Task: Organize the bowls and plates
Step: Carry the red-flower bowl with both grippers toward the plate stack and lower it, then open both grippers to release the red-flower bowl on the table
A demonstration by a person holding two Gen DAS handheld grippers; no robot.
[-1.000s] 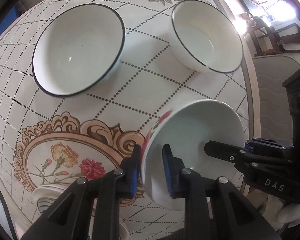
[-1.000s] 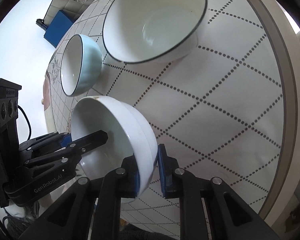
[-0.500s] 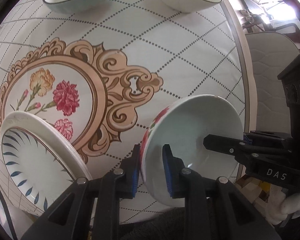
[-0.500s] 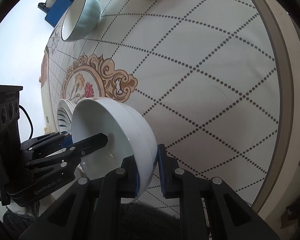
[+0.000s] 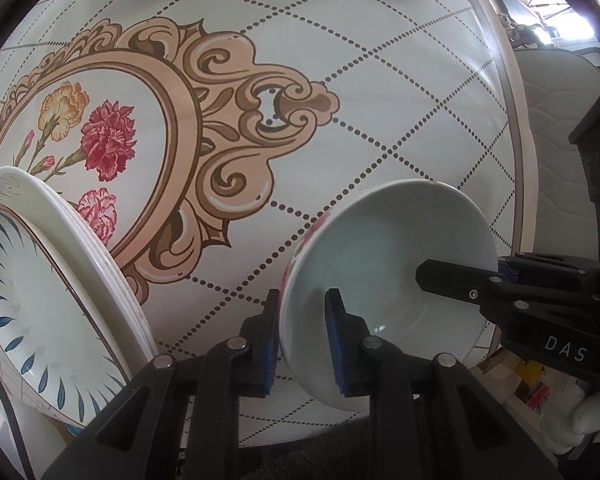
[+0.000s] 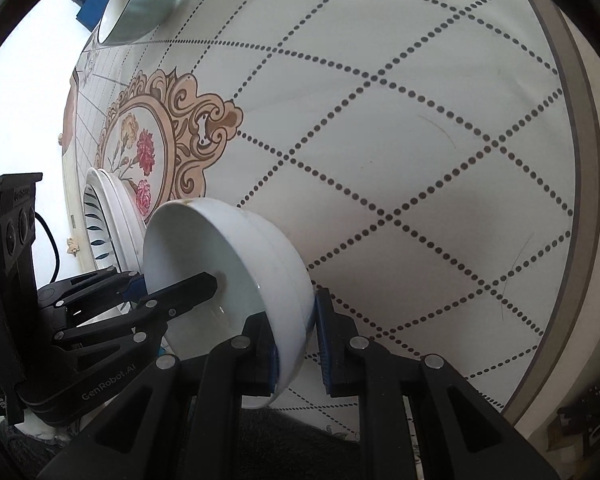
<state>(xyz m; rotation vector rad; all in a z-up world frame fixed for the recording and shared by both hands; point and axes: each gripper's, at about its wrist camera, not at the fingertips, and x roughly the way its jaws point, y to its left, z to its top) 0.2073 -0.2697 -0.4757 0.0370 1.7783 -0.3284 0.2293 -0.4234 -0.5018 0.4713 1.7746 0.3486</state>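
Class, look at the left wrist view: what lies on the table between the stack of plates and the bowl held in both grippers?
Nothing stands there: between the stack of plates and the bowl, only bare patterned tablecloth shows in the left wrist view.

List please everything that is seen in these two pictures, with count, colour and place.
floral bowl: 1, white with pink flowers outside, held tilted above the near table edge.
plates: a stack, exact count unclear, white, top one with blue leaves, on the table at left.
blue bowl: 1, pale blue, far side of the table.
table: 1, round, white with dotted diamonds and a flower medallion.
chair: 1, grey, beyond the table.
left tool: 1, black, shut on the bowl's rim.
right tool: 1, black, shut on the opposite rim.
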